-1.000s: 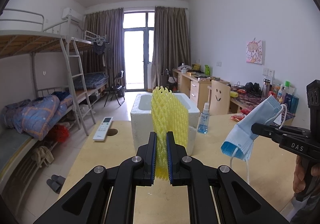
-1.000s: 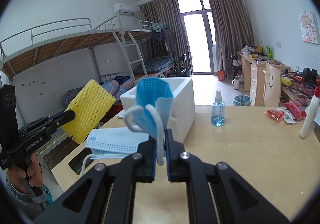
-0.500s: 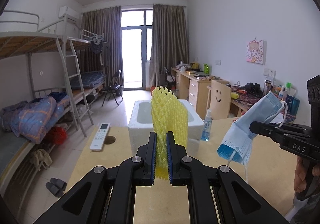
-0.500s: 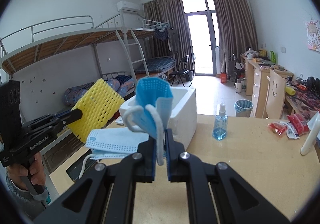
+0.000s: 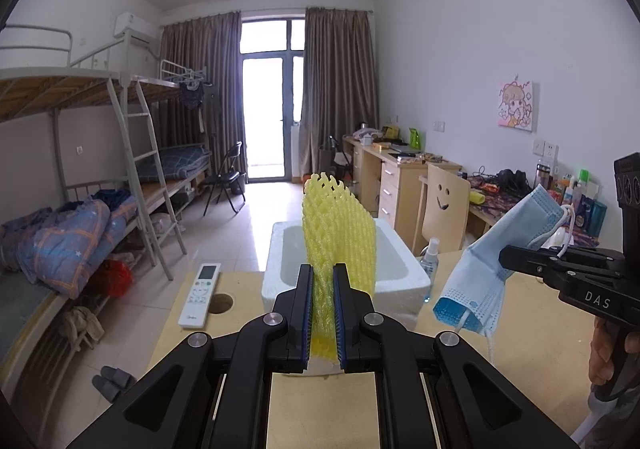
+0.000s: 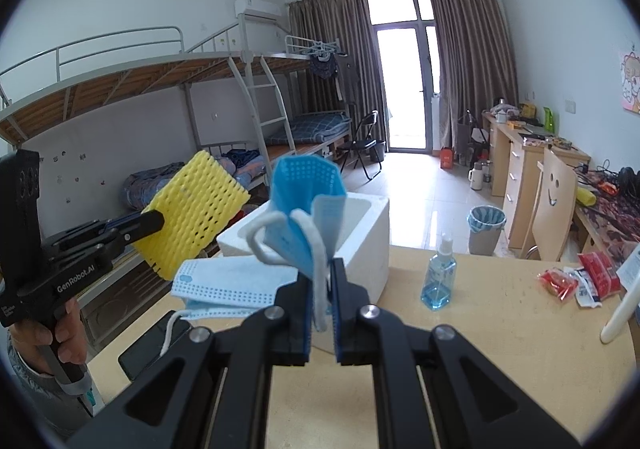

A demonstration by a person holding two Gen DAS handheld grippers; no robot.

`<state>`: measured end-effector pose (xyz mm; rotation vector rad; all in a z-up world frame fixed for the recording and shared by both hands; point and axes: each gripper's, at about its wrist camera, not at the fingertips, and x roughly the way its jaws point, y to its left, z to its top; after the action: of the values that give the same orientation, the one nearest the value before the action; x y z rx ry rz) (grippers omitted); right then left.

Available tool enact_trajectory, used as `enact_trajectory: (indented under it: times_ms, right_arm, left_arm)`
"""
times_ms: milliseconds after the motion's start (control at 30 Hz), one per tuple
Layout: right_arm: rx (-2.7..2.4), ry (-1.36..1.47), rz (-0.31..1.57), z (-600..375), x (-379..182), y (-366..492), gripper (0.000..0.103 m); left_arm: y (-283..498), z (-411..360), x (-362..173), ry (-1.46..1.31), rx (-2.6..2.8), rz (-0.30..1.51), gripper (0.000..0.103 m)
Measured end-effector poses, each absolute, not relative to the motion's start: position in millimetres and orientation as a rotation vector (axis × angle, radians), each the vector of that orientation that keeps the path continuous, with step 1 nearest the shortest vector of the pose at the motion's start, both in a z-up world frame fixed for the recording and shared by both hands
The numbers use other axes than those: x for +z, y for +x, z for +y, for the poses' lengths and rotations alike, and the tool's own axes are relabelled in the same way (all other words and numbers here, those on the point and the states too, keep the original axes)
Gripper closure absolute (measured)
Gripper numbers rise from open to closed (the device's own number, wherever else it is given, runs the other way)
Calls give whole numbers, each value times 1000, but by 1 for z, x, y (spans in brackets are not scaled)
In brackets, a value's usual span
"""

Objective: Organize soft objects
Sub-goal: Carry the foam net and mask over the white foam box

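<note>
The room was a dormitory: a bunk bed (image 5: 80,177) ran along the left wall, curtains (image 5: 340,89) framed a glass door (image 5: 268,117) at the far end, and a row of desks (image 5: 396,177) lined the right wall with a chair (image 5: 444,213) bearing a smiley face. A wooden table (image 6: 480,329) filled the near ground. On it stood a white foam box (image 5: 404,273), open at the top, with a small spray bottle (image 6: 439,277) of blue liquid just to its right and red snack packets (image 6: 576,279) farther right. A remote control (image 5: 200,295) lay near the table's left edge beside a round hole (image 5: 221,303).

The left gripper (image 5: 323,313) was clamped on a yellow foam net (image 5: 340,237), held upright above the table, in front of the box. The right gripper (image 6: 320,309) was pinched on a blue face mask (image 6: 308,205) and its ear loop, held up near the box. More face masks (image 6: 228,289), pale blue, showed low to the left of the right gripper, near the box's left side; whether they hung from it or lay on the table was unclear.
</note>
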<state>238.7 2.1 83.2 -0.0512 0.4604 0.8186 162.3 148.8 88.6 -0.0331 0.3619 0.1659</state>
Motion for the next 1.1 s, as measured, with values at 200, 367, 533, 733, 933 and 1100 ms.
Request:
enact_trajectory:
  times_ms: [200,367,533,733,933,1100]
  right_arm:
    - [828,-59,466,13,84,253,92]
    - [831,-60,475,19,86,266,92]
    - [830,-73,475,26,86,276,92]
    - [828,-80,479,35,87,287,92]
    - [820,-79,481,43,87,298,92]
    - [832,-85,494,50,84,300,92]
  left_arm:
    - [178,153,89,-31,164,371,93]
    - [195,157,91,-26,164,379,93]
    - [211,163,89,-33,157,394,93]
    - [230,171,90,-34,165,402,93]
    - [238,178,90,-38,170,399,93]
    - [243,179,87,-40,174,412,93]
